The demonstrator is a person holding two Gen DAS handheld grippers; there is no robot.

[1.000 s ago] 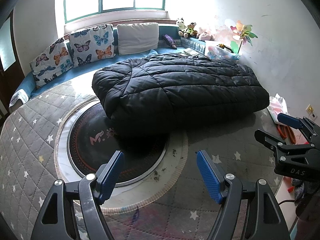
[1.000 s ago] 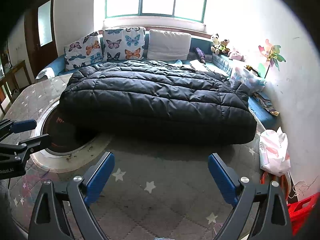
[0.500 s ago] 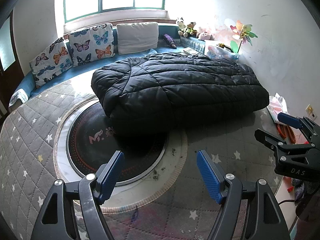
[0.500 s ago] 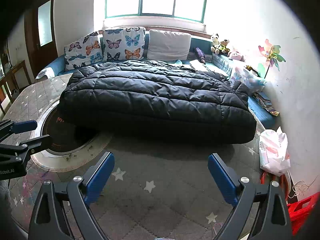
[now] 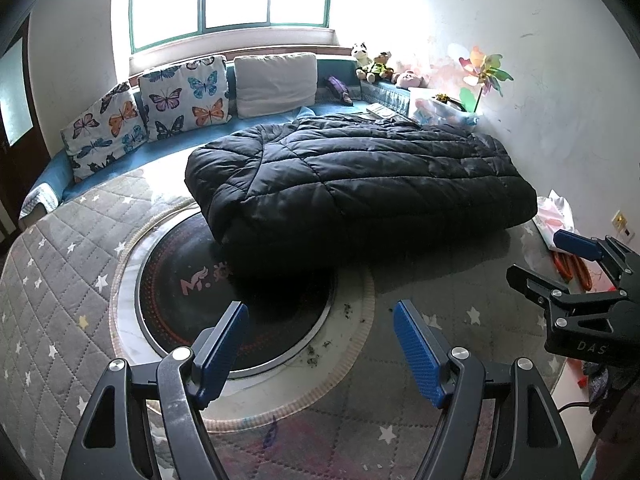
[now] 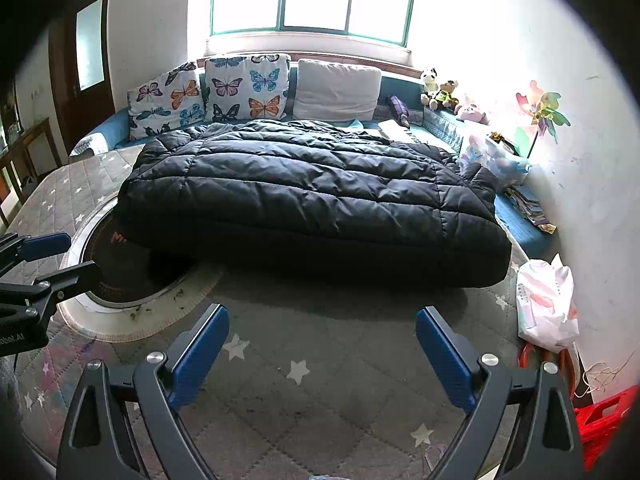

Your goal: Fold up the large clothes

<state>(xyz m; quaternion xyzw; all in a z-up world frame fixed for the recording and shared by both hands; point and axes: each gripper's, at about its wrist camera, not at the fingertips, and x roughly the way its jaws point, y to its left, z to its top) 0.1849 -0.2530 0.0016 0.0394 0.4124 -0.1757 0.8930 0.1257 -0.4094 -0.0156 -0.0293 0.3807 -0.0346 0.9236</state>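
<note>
A big black quilted down coat [image 5: 360, 184] [image 6: 316, 192] lies folded into a thick rectangle on the grey star-patterned mat [image 5: 60, 280] [image 6: 320, 360], its near left corner over a round dark floor plate [image 5: 192, 292]. My left gripper [image 5: 320, 308] hovers in front of the coat, open, with nothing between its blue pads. My right gripper [image 6: 322, 312] also stands open and empty, short of the coat's near edge. Each gripper shows at the side of the other's view, the right gripper [image 5: 548, 256] and the left gripper [image 6: 68, 252].
Butterfly cushions [image 5: 184, 100] and a white pillow [image 5: 276, 80] line a blue bench under the window. Plush toys [image 5: 372, 64] and a pinwheel [image 5: 480, 76] sit at the back right. A white plastic bag [image 6: 544, 304] and a red crate [image 6: 604, 420] stand by the right wall.
</note>
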